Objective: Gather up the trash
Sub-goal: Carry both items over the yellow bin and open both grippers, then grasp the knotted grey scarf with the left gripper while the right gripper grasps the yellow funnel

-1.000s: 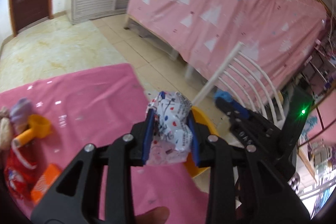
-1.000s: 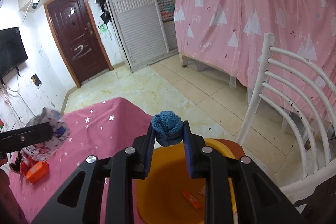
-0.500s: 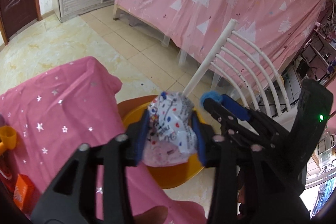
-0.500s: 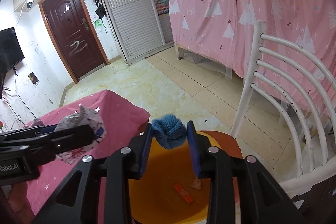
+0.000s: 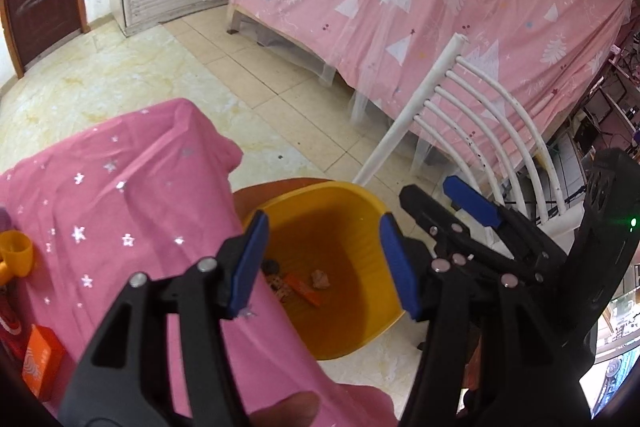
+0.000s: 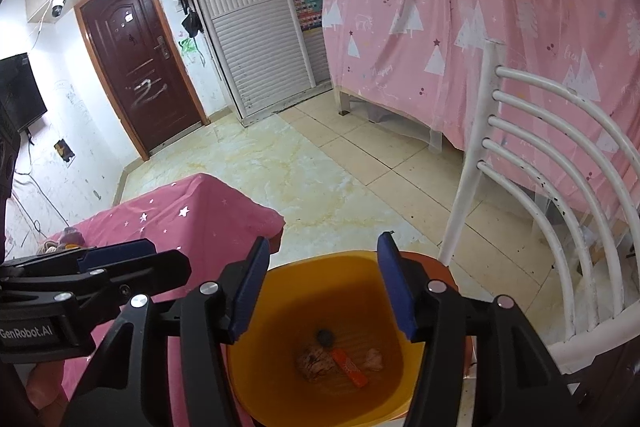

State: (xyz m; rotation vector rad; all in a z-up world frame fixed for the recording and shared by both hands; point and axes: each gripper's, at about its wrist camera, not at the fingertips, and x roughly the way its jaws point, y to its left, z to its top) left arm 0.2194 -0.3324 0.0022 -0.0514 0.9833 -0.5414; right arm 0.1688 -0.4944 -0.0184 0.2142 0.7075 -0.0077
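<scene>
A yellow bin [image 5: 312, 189] stands on the floor beside the table, right under both grippers. My left gripper [image 5: 322, 263] hangs over it with its jaws opening and nothing between the blue pads. My right gripper [image 6: 322, 287] is over the same bin [image 6: 320, 261], its jaws opening too and holding nothing. At the bottom of the bin lie a crumpled printed wrapper [image 6: 316, 363], a dark blue ball [image 6: 325, 337], an orange wrapper [image 6: 348, 367] and a small crumpled scrap [image 6: 374, 359]. Each gripper shows in the other's view: the right gripper [image 5: 444, 199], the left gripper [image 6: 160, 259].
A table under a pink starred cloth [image 5: 120, 195] lies left of the bin, with an orange box [image 5: 40, 359] and a yellow cup [image 5: 16, 253] on it. A white chair [image 6: 560, 155] stands close on the right, before a pink curtain. Tiled floor stretches beyond.
Both grippers have opened. The printed wrapper left the left jaws and the blue ball left the right jaws; both now lie in the bin. The left gripper moved over the bin.
</scene>
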